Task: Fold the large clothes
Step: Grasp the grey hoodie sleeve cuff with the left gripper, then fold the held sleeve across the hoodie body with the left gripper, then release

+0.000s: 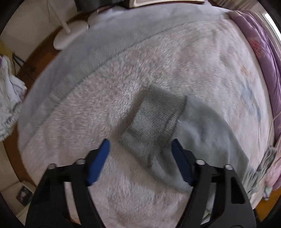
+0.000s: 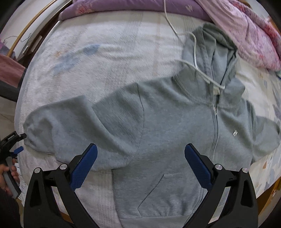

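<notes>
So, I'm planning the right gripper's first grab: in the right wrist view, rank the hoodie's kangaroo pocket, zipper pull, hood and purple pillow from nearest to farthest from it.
From the right gripper, which is open:
1. Kangaroo pocket, just below, between the fingers.
2. Zipper pull, up and right on the chest.
3. Hood, beyond the collar, upper right.
4. Purple pillow, along the top edge, farthest.

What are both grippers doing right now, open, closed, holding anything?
Left gripper: open, empty, over the hoodie sleeve cuff.
Right gripper: open, empty, above the hoodie body.
</notes>
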